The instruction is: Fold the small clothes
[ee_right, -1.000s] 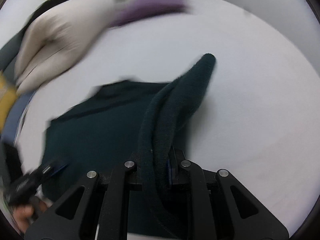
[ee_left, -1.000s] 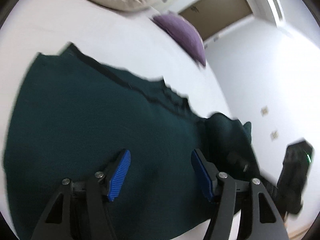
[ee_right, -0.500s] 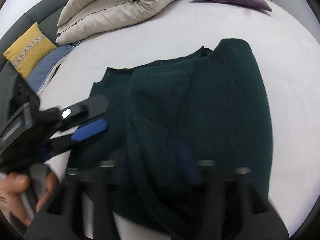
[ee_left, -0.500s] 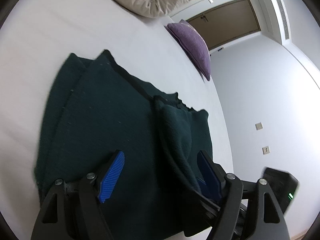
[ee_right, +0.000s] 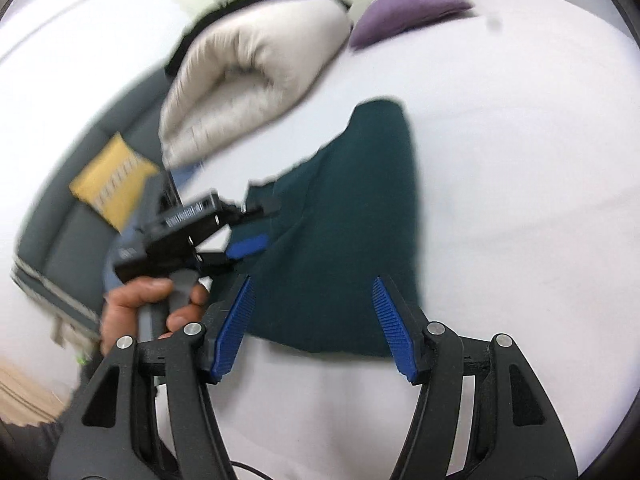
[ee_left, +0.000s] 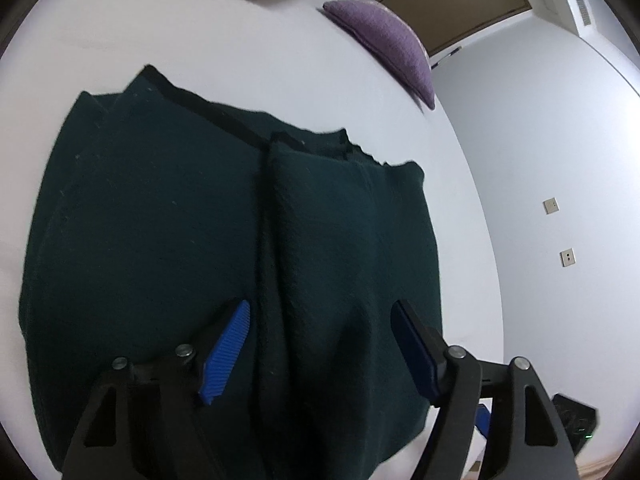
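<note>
While one dark green garment (ee_left: 168, 248) lies spread on a white bed (ee_left: 248, 56), two claws hang over it, neither gripping anything. Left claw (ee_left: 320, 340): blue pads apart and closing, the garment's folded-over flap under the gap between them, the pads not pressing on cloth. Right claw (ee_right: 312, 320): jaws apart, the near hem of the garment (ee_right: 352, 240) showing in the gap beyond the pads, bare sheet directly beneath them.

In the left wrist view, the garment runs forward from the claw to a black-trimmed far edge; one flap is folded over on the right side, its long edge running away from the claw roughly down the middle. Bare sheet rings the cloth to the left, ahead and to the right, where the bed's edge curves against a pale wall carrying two small wall plates (ee_left: 558, 232).

The right wrist view is blurred. It shows the left claw (ee_right: 250, 226) to its own left, held by one hand (ee_right: 140, 308), with its fingertips at the garment's left edge. To the right of the right claw the sheet lies open and unobstructed.

Ahead of both claws, well clear of the garment: one rolled beige duvet (ee_right: 240, 92) and one purple cushion (ee_right: 412, 4). One yellow cushion (ee_right: 112, 188) sits on a grey sofa (ee_right: 60, 232) off to the left.
</note>
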